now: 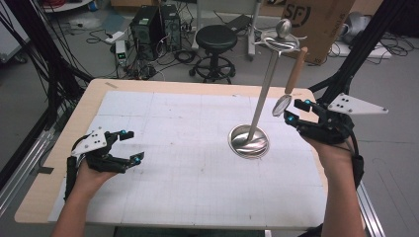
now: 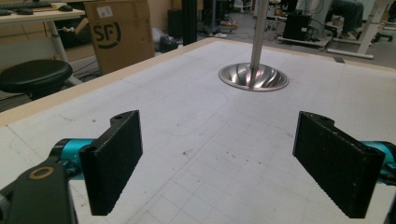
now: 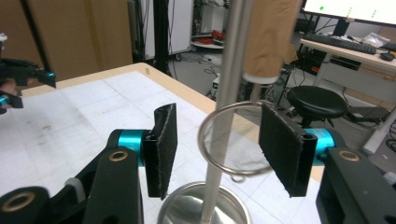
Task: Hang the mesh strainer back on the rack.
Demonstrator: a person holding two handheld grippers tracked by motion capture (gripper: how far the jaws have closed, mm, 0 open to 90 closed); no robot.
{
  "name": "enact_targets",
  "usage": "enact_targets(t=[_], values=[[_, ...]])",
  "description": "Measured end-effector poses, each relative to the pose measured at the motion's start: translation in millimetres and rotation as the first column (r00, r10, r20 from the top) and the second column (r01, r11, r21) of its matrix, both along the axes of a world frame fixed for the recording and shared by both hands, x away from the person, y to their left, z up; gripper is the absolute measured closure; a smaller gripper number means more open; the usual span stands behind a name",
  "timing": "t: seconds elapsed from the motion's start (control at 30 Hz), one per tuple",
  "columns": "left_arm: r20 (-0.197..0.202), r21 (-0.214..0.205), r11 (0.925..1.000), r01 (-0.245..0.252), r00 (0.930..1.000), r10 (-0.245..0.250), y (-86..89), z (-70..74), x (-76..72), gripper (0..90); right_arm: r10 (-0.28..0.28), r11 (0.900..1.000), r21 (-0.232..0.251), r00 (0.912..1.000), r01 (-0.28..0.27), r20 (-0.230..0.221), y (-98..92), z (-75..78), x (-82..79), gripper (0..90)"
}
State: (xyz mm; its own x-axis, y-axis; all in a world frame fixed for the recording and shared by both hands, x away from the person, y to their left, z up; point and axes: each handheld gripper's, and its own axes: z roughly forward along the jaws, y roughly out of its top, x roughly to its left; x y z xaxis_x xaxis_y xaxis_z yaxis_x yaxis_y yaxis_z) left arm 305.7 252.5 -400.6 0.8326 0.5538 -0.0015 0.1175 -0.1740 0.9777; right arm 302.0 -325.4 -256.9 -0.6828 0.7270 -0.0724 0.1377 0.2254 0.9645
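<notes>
A steel utensil stand has a round base (image 1: 248, 141) on the white mat and a slanted pole (image 1: 264, 89) with hooks at the top. From a hook hangs a small mesh strainer (image 1: 281, 105) by its wooden handle (image 1: 296, 71). My right gripper (image 1: 297, 111) is at the strainer's head. In the right gripper view the strainer's ring (image 3: 233, 140) hangs between the pads of the right gripper (image 3: 224, 149), with a gap at the left pad, so it is open. My left gripper (image 1: 132, 145) rests open at the table's left; nothing is between the jaws of the left gripper (image 2: 217, 158).
A white gridded mat (image 1: 188, 163) covers the wooden table (image 1: 94, 86). Behind the table stand a black stool (image 1: 216, 39), computer towers (image 1: 153, 24) and a cardboard box (image 1: 316, 19). Black frame legs (image 1: 365, 44) rise at the right.
</notes>
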Motion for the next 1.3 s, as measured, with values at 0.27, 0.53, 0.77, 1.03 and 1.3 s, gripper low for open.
enact_targets(t=[0.27, 0.53, 0.77, 1.03, 1.3], values=[[-0.001, -0.002, 1.0000, 0.003, 1.0000, -0.003, -0.9, -0.5, -0.1, 16.3, 0.052, 0.9986, -0.002, 0.9986, -0.052, -0.005, 16.2, -17.9, -10.3, 42.7], [-0.003, 0.000, 1.0000, 0.004, 1.0000, -0.004, -0.2, -0.3, -0.1, 16.2, 0.104, 0.9944, -0.015, 0.9944, -0.105, -0.019, 40.5, -41.4, -11.5, 38.4], [-0.006, -0.001, 1.0000, 0.002, 1.0000, -0.002, 0.4, -1.0, -0.1, 16.1, 0.115, 0.9933, 0.009, 0.9925, -0.115, -0.040, 53.9, -67.7, -10.5, 35.4], [-0.006, -0.001, 1.0000, 0.002, 1.0000, -0.002, 0.0, -1.3, 0.0, 16.1, 0.126, 0.9920, 0.018, 0.9894, -0.125, -0.072, 67.4, -88.8, -7.9, 32.7], [-0.011, 0.002, 1.0000, 0.001, 0.9999, -0.001, -0.3, -3.2, 0.1, 16.1, 0.130, 0.9915, 0.015, 0.9860, -0.129, -0.104, 77.0, -108.1, -7.4, 31.7]])
